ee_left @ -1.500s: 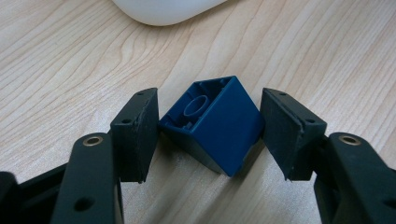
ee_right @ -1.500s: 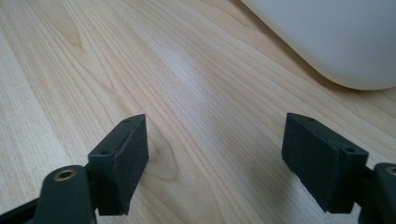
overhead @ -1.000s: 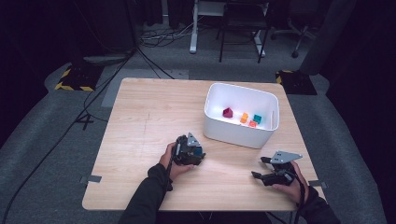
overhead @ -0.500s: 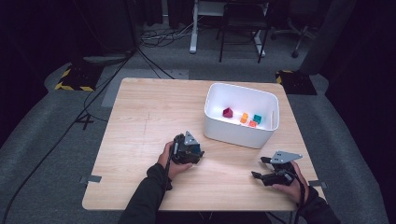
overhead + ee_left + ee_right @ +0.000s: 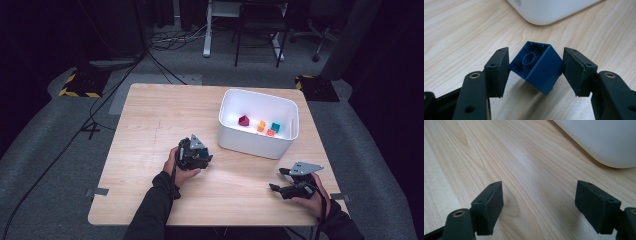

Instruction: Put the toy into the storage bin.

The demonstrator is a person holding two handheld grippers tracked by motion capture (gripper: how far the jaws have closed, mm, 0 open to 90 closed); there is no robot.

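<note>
In the high view, the left gripper (image 5: 200,156) rests on the light wooden table (image 5: 150,130) just left of the white plastic bin (image 5: 280,147), while the right gripper (image 5: 281,180) sits near the table's front right edge. In the left gripper view, the jaws clamp a tilted dark blue plastic building brick (image 5: 537,66), hollow underside showing. In the right gripper view, the jaws stand wide apart over bare wood

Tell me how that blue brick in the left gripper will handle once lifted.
The blue brick is probably stiff and light: hollow moulded plastic, open underside showing. It sits tilted between the left gripper pads, pinched near its corners, so it may twist or slip. Smooth faces suggest modest grip.
</note>
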